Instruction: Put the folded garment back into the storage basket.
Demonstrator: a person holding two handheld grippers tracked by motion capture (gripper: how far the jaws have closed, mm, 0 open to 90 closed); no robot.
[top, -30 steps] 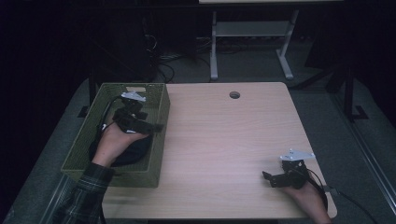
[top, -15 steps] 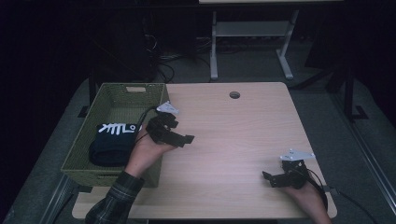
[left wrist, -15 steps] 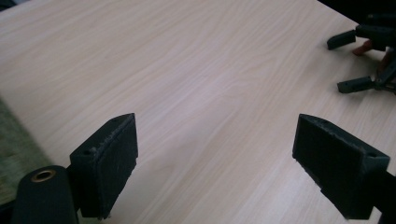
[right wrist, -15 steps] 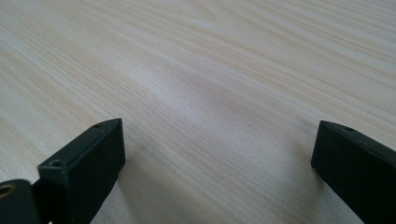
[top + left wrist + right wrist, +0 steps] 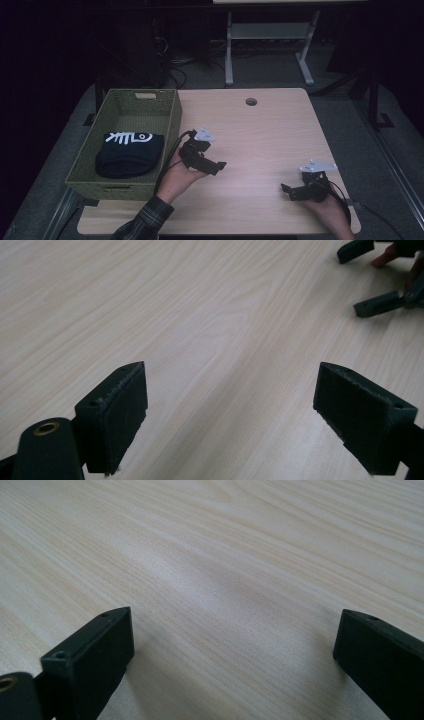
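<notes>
A dark folded garment (image 5: 127,152) with a white fish-bone print lies in the green woven basket (image 5: 172,120) at the table's left. My left gripper (image 5: 212,162) hovers over bare wood just right of the basket. In the left gripper view it (image 5: 230,375) is open, with only the tabletop between its jaws. My right gripper (image 5: 290,192) rests low near the front right corner. In the right gripper view it (image 5: 234,617) is open and holds nothing. The right gripper's spread jaws (image 5: 375,305) also appear far off in the left gripper view.
The light wooden table (image 5: 260,135) has a round cable hole (image 5: 251,101) near its far edge. A metal frame with legs (image 5: 229,45) stands on the dark floor behind the table. The basket takes up the table's left edge.
My left gripper has come out of the basket and moved right over the table, leaving the garment lying in the basket. The right gripper has stayed put.
</notes>
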